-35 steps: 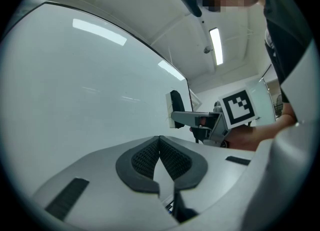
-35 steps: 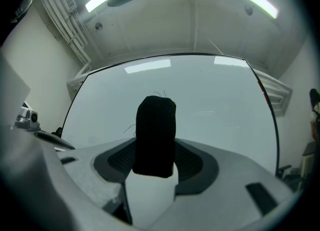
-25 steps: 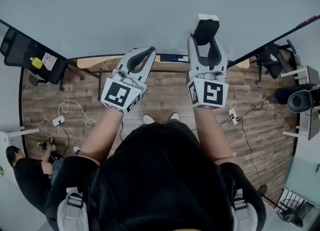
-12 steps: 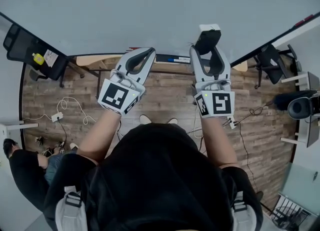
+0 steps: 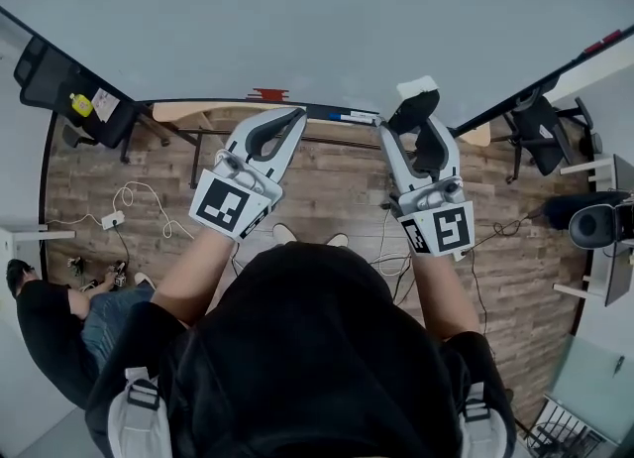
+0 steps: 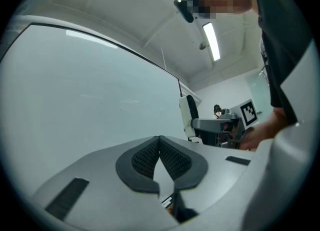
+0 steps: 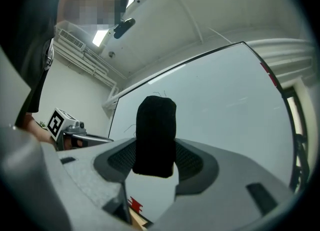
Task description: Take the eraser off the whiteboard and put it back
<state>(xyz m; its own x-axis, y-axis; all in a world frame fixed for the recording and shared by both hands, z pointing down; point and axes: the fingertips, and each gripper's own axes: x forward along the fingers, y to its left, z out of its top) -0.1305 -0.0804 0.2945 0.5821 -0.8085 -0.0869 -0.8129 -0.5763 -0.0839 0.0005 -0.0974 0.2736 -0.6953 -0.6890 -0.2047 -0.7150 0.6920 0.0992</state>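
Head view: right gripper clamps the eraser upright, the whiteboard close ahead; left gripper, jaws together and empty, hangs alongside.

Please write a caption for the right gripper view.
Right claw holding the black eraser in front of the whiteboard.

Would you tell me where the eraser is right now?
In the head view, the eraser is clamped in the right gripper, right of centre, near the whiteboard.

Head view looks down; both gripper views closely face the whiteboard
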